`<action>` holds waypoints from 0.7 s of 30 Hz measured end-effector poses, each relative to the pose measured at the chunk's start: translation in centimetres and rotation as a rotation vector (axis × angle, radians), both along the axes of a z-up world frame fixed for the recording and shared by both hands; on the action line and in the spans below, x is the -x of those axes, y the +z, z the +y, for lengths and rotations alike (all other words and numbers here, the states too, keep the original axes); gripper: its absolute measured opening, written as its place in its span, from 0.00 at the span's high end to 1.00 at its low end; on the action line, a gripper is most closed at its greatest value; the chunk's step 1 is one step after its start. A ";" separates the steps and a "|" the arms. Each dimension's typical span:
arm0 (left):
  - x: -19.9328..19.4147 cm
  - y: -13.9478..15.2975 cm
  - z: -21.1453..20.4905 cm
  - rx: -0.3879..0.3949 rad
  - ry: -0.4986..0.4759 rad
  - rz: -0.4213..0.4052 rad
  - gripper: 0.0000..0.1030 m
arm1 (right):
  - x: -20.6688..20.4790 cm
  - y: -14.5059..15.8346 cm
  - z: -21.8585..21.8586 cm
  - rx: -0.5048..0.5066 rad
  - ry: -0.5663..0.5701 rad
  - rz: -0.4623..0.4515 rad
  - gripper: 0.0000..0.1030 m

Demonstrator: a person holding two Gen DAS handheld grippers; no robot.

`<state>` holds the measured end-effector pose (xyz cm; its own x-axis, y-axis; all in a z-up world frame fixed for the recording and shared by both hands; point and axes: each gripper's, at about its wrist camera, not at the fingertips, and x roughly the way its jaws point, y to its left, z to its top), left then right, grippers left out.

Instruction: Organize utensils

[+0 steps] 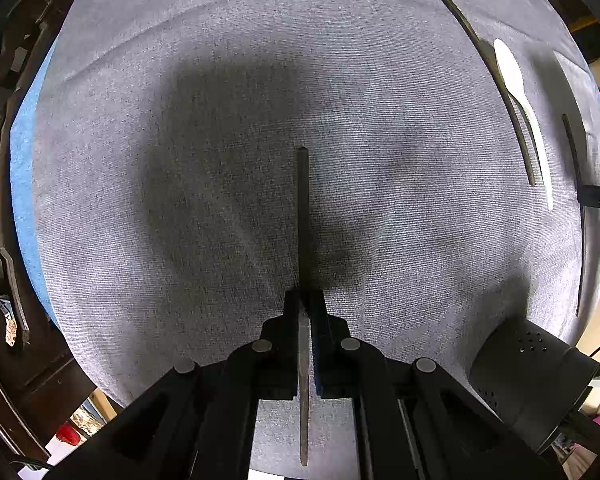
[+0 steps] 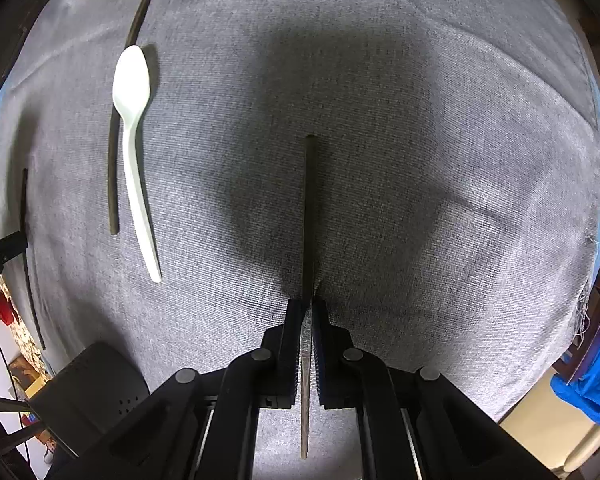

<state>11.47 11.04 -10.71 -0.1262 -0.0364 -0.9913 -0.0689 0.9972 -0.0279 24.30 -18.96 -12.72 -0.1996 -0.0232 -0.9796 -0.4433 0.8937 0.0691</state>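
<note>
My left gripper (image 1: 305, 300) is shut on a dark chopstick (image 1: 303, 216) that points forward over the grey cloth (image 1: 220, 120). My right gripper (image 2: 307, 308) is shut on another dark chopstick (image 2: 309, 208), also pointing forward above the cloth. A white plastic spoon (image 2: 134, 148) lies on the cloth to the left of the right gripper, bowl away from me; it also shows at the right in the left wrist view (image 1: 520, 100). A dark chopstick (image 2: 114, 184) lies beside the spoon, also in the left wrist view (image 1: 516, 120).
A long thin dark stick (image 2: 30, 256) lies near the cloth's left edge in the right wrist view, and at the right in the left wrist view (image 1: 576, 168). Dark wooden furniture (image 1: 4, 160) borders the cloth on the left. A blue cloth (image 2: 596, 384) hangs at the lower right.
</note>
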 end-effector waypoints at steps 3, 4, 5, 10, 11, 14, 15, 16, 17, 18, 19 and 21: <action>0.0 0.0 0.0 0.000 0.000 0.000 0.94 | 0.1 0.0 0.0 -0.002 -0.001 0.000 0.92; 0.0 0.0 0.0 0.000 0.000 -0.001 0.94 | 0.1 0.0 0.0 -0.002 0.000 -0.001 0.92; 0.0 0.0 0.0 -0.001 -0.001 -0.002 0.94 | 0.2 -0.1 0.0 -0.003 0.000 -0.002 0.92; 0.0 0.0 -0.1 -0.002 0.000 -0.003 0.94 | 0.3 -0.1 0.0 -0.005 0.000 -0.002 0.92; 0.0 0.0 -0.2 -0.002 0.001 -0.003 0.94 | 0.3 -0.1 0.0 -0.005 0.001 -0.003 0.92; -0.1 0.0 -0.2 -0.002 0.000 -0.003 0.94 | 0.3 -0.1 -0.1 -0.006 0.000 -0.001 0.92; 0.0 0.0 -0.2 -0.002 0.000 -0.003 0.94 | 0.3 -0.1 0.0 -0.006 0.001 -0.001 0.92; 0.0 -0.2 -0.2 -0.003 -0.001 -0.003 0.94 | 0.3 -0.1 -0.1 -0.006 0.001 -0.001 0.92; 0.0 -0.2 -0.2 -0.003 -0.001 -0.004 0.94 | 0.3 -0.1 -0.1 -0.006 0.000 -0.001 0.92; -0.1 -0.2 -0.3 -0.003 0.000 -0.004 0.94 | 0.3 -0.1 0.0 -0.006 0.001 -0.001 0.92; -0.1 -0.2 -0.3 -0.003 -0.001 -0.004 0.94 | 0.3 -0.1 -0.1 -0.006 0.000 -0.001 0.92; -0.1 -0.2 -0.3 -0.003 -0.001 -0.004 0.94 | 0.3 -0.1 -0.1 -0.007 0.000 -0.001 0.92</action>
